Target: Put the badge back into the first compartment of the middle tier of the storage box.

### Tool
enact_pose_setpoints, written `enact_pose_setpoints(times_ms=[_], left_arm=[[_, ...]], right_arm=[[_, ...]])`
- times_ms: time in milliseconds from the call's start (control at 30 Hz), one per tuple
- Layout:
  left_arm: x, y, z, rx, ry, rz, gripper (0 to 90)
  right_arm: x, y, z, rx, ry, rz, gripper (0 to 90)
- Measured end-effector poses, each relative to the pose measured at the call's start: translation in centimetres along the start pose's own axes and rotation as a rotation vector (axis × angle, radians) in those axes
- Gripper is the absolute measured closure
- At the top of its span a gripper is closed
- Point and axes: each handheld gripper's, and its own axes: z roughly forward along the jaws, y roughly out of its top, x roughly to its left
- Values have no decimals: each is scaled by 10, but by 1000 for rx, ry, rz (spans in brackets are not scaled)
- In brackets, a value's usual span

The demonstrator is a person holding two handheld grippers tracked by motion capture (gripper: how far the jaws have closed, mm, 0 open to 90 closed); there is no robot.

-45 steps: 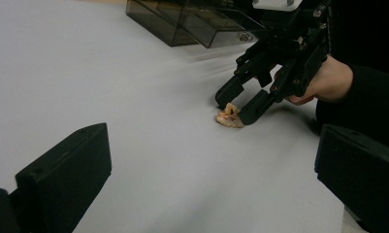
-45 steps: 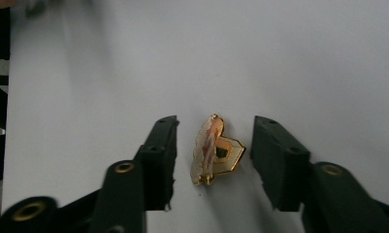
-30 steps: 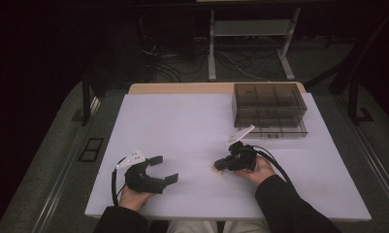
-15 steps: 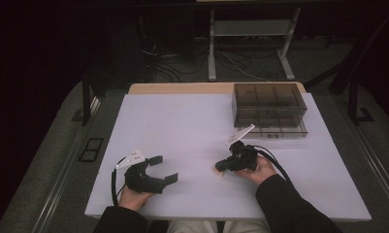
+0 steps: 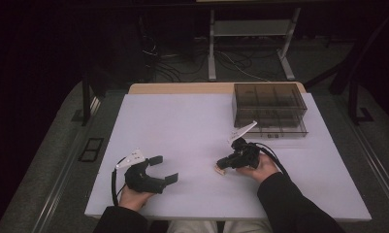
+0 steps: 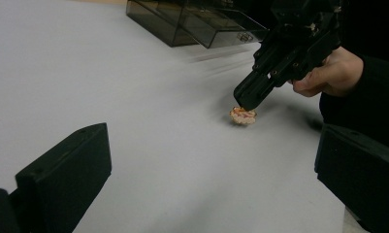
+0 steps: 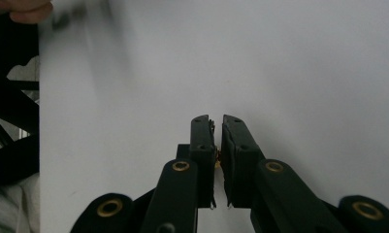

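The small pinkish-orange piece [image 6: 243, 115] sits pinched at the tip of your right tongs [image 5: 225, 163], touching or just above the white table [image 5: 192, 131]; which, you cannot tell. It looks light and thin, probably slippery and easy to flick away, so keep the grip near its middle rather than the rim. In the right gripper view only a sliver of gold and orange shows between the nearly closed jaws. Its edge looks scalloped, its surface mottled. Your left tongs [image 5: 163, 169] rest wide open and empty. The smoky drawer box [image 5: 269, 109] stands beyond.
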Motion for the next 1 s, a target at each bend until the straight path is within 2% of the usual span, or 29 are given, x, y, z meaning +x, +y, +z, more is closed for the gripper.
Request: enact_pose_setpoints(times_ms=[200, 533, 1000], left_arm=[[0, 0, 0, 0, 0, -2, 0], [0, 0, 0, 0, 0, -1, 0], [0, 0, -1, -2, 1, -5, 0]], right_arm=[[-2, 2, -7, -21, 23, 13, 832], [-6, 7, -21, -57, 18, 17, 832], [-15, 26, -50, -104, -5, 16, 832]])
